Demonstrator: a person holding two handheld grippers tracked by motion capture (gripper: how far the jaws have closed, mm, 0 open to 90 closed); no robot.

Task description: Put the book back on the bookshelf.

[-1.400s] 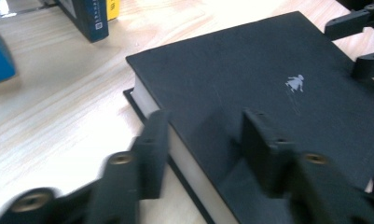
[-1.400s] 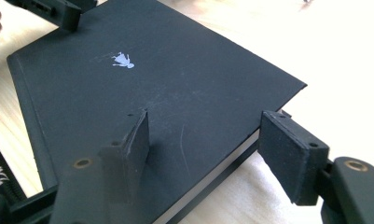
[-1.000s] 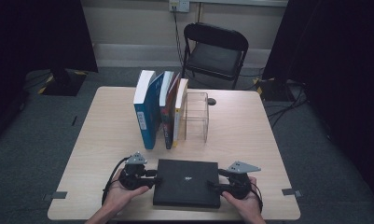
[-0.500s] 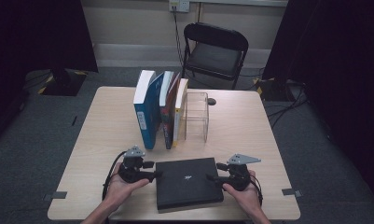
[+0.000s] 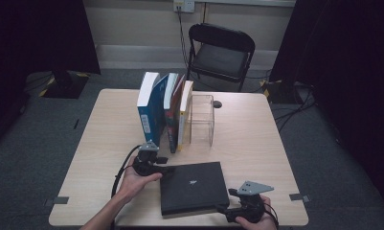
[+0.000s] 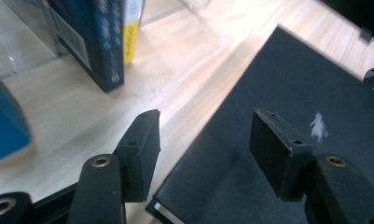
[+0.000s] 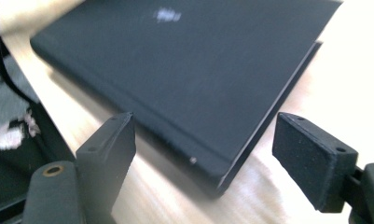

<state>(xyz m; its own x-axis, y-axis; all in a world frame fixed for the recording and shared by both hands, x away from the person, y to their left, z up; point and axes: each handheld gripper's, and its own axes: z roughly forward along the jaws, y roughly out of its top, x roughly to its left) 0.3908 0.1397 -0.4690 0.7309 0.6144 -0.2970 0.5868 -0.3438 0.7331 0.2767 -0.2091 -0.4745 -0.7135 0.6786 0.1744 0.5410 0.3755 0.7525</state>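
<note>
Left gripper (image 5: 166,168): jaws released, recently narrowing, straddling the far left corner of the black book (image 5: 193,187) without pressing it. Right gripper (image 5: 223,209): jaws released, recently widening, with the book's near right corner between them. The book lies flat on the table (image 5: 256,139), near the front edge.

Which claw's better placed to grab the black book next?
Left, probably. The left claw sits at the black book's far-left corner, and its jaws, just closing, straddle that edge in the left gripper view. The right claw has just been opening and sits off the book's near-right corner, nothing between its jaws.
</note>
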